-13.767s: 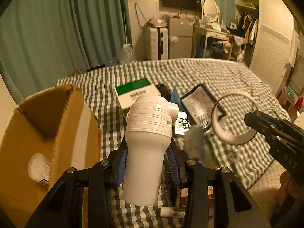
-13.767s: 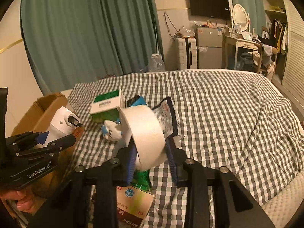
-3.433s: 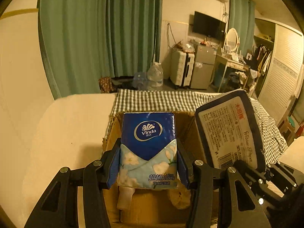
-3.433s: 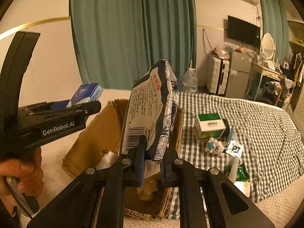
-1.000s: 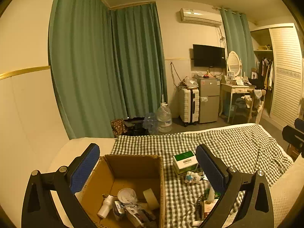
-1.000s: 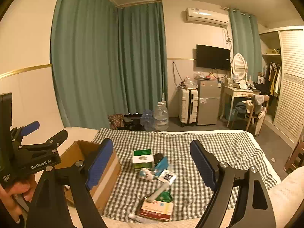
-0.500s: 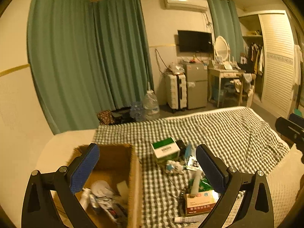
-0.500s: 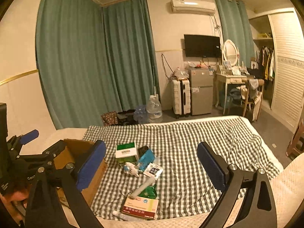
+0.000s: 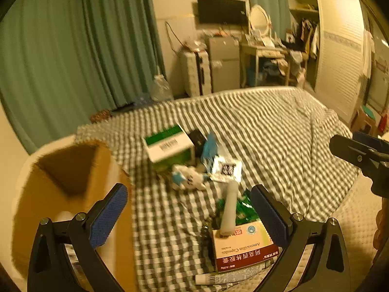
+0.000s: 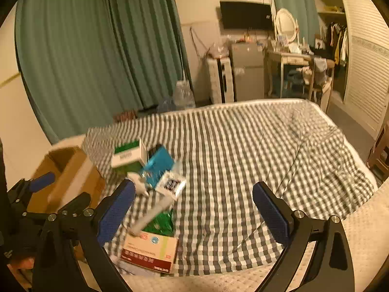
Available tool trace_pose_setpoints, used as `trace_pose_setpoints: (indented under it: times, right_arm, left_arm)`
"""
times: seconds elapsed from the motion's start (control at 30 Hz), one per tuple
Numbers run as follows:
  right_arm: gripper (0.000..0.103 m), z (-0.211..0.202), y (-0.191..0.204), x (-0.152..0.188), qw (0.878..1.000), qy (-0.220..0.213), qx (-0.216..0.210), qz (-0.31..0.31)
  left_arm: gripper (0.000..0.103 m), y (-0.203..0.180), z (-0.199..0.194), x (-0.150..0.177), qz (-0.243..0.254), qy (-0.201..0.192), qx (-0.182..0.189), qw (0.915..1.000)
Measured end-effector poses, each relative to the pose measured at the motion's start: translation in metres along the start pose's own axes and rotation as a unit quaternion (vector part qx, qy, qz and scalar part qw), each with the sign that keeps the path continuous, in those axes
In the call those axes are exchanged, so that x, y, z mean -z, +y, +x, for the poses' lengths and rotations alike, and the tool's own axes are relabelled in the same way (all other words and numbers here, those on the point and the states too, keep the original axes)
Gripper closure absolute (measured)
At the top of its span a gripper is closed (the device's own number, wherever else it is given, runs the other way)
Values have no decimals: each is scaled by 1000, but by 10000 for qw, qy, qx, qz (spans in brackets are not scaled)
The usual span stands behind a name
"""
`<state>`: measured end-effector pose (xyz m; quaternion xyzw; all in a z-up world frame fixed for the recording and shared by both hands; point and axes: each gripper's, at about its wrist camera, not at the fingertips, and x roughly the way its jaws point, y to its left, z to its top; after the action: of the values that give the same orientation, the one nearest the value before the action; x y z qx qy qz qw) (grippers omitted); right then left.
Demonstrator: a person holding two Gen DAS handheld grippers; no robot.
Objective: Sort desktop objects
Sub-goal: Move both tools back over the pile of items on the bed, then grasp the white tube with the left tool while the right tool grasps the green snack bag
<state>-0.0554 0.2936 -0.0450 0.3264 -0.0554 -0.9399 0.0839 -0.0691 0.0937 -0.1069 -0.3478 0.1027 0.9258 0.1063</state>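
Reaching into this heap with both tools spread wide risks trouble: the left gripper (image 9: 187, 209) and the right gripper (image 10: 193, 209) each stand open with nothing between the pads, and the remaining things lie piled on the checked bedspread (image 10: 243, 146) just beside the cardboard box (image 9: 73, 194). A white tube (image 9: 229, 209) leans across the red-and-cream medicine box (image 9: 243, 248), with a green packet (image 9: 243, 209) underneath, so closing on one would likely drag or tip the others, and the medicine box sits close to the bedspread's near edge, where a nudge could push it off. The green-and-white carton (image 9: 170, 146), a blue packet (image 10: 158, 165) and a small white figure (image 9: 189, 177) crowd together further back. Blur smears most labels; the cardboard box's contents are largely hidden, and a small dark item behind the carton cannot be identified.
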Motion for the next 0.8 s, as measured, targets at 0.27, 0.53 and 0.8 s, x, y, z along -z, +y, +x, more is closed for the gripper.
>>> trace_pose_setpoints:
  times: [0.27, 0.53, 0.8]
  right_arm:
    - [5, 51, 5, 19, 9985, 480, -59, -237]
    - [6, 85, 6, 28, 9970, 727, -143, -204]
    - [6, 126, 10, 36, 9904, 1333, -331, -122]
  left_arm:
    - [1, -22, 61, 23, 241, 617, 311, 9973]
    - [31, -28, 108, 39, 222, 1433, 661, 9872]
    - [87, -10, 116, 44, -207, 1676, 787, 9825]
